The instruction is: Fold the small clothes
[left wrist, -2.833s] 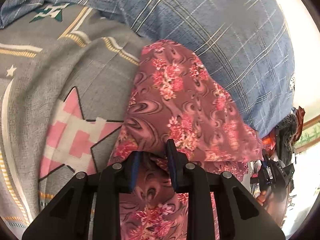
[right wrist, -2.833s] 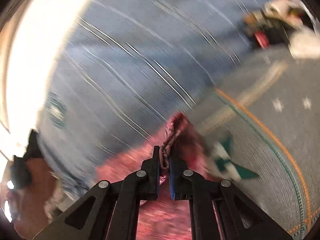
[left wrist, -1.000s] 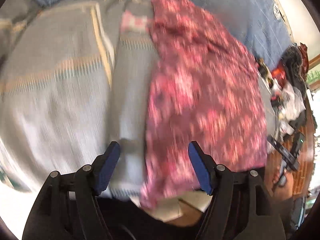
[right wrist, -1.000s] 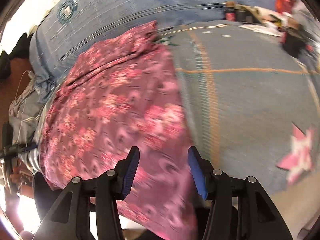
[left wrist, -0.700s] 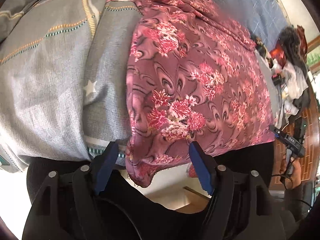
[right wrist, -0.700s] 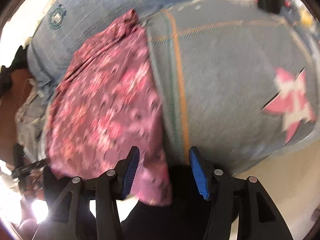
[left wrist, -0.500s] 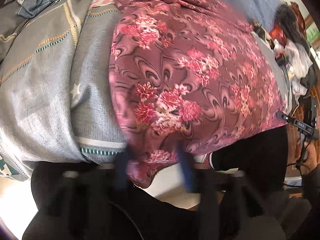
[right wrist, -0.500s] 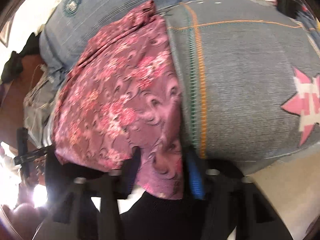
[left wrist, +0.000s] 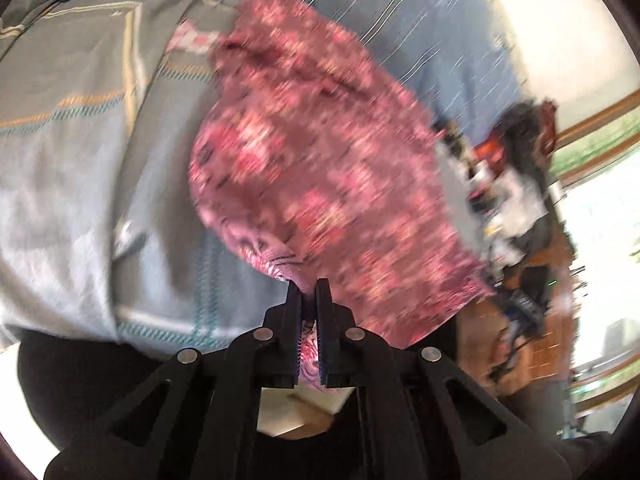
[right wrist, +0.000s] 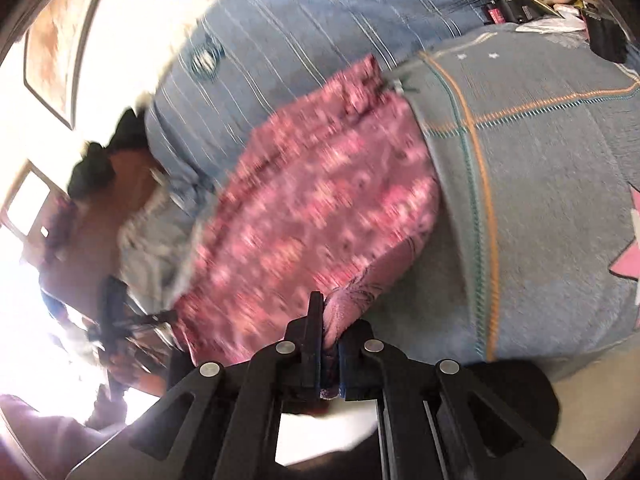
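A maroon garment with pink flowers [left wrist: 320,160] lies spread over a grey bedspread [left wrist: 80,160], blurred by motion. My left gripper [left wrist: 309,292] is shut on the garment's near hem, and the cloth bunches between its black fingers. In the right wrist view the same floral garment [right wrist: 320,200] runs up toward a blue checked quilt [right wrist: 300,40]. My right gripper [right wrist: 328,320] is shut on its near corner, which is pulled up in a fold. The bedspread [right wrist: 540,200] shows orange and teal stripes.
A blue checked quilt [left wrist: 400,20] lies at the back of the bed. Cluttered things [left wrist: 512,184] sit on a surface beside the bed at the right. Dark trousers [left wrist: 80,380] of a person fill the near edge. A pink star [right wrist: 628,264] marks the bedspread.
Both grippers stood open over the garment's near hem and have shut on it. The hem has lifted off the bed's edge, and both views have tilted up toward the quilt.
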